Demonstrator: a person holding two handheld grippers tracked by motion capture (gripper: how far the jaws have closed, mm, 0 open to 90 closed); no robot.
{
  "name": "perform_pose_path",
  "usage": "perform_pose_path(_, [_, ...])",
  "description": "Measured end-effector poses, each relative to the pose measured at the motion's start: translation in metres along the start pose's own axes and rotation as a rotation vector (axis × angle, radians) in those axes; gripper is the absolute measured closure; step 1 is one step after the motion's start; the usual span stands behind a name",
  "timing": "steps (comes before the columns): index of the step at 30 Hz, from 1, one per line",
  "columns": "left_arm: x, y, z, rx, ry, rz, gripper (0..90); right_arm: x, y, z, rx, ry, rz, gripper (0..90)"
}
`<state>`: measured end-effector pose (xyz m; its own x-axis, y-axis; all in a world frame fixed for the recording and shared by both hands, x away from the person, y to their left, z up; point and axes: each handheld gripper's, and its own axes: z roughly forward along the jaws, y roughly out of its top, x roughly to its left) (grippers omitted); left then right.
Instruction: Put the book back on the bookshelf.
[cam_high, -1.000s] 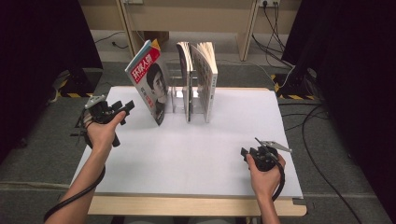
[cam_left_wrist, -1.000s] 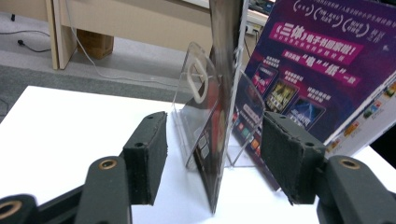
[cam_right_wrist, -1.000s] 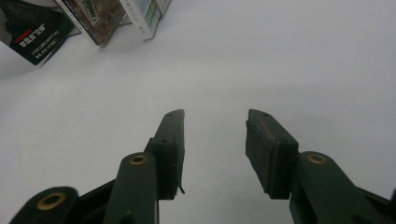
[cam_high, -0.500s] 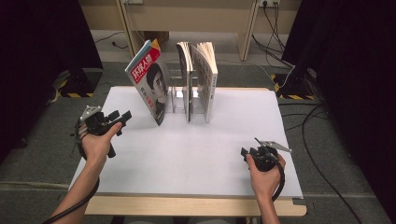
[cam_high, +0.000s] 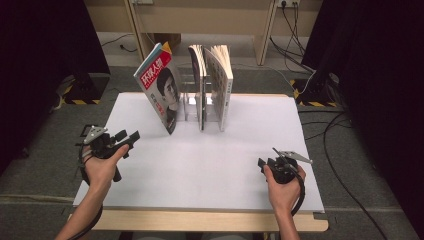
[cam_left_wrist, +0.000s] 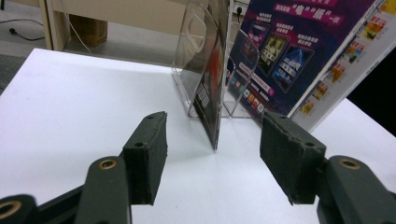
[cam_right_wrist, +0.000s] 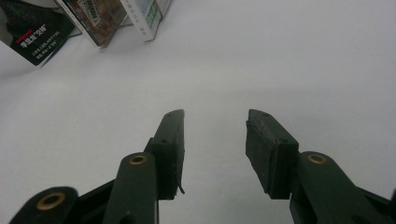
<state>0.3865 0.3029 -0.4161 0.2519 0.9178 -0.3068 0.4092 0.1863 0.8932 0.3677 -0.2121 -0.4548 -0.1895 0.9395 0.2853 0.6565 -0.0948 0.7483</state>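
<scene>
White tabletop (cam_high: 200, 170) spreads wide under dim surroundings, with dark curtains at both sides and cables on the grey floor. At its far middle stands a clear rack (cam_high: 192, 107) with books upright in it, and a magazine (cam_high: 161, 90) with a red title block leans against the rack's left side, its lower edge resting on the table.

Judging by the pose, the step in hand looks like the approach to that magazine. The left gripper (cam_high: 131, 137) sits near the table's left edge, aimed toward the rack, its jaws wide apart with nothing between them. In the left gripper view the two pads (cam_left_wrist: 149, 154) frame the magazine's near edge (cam_left_wrist: 210, 98), which stands some way ahead and is not touched by either one. The magazine is thus ahead and to the right of that gripper, near but clearly apart.

The right gripper (cam_high: 261, 163) rests low at the table's near right, well apart from the rack. Its jaws are also spread and empty; in the right gripper view (cam_right_wrist: 212, 149) bare table shows between them, with the books far off at the upper left.

The next move probably calls for carrying the left gripper forward until the pads straddle the leaning magazine's edge, then closing squarely so the thin, floppy cover does not slip or tip the neighbouring books.
</scene>
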Motion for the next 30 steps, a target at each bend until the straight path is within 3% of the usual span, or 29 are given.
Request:
perform_pose_path(18, [0.011, -0.037, -0.016, 0.042, -0.002, 0.013, 40.5, 0.001, -0.001, 0.001, 0.0, -0.002, -0.003, 57.8])
perform_pose_path(30, [0.025, -0.061, -0.022, 0.078, 0.035, 0.029, 40.7, 0.0, -0.001, 0.001, 0.001, -0.001, -0.007, 57.7])
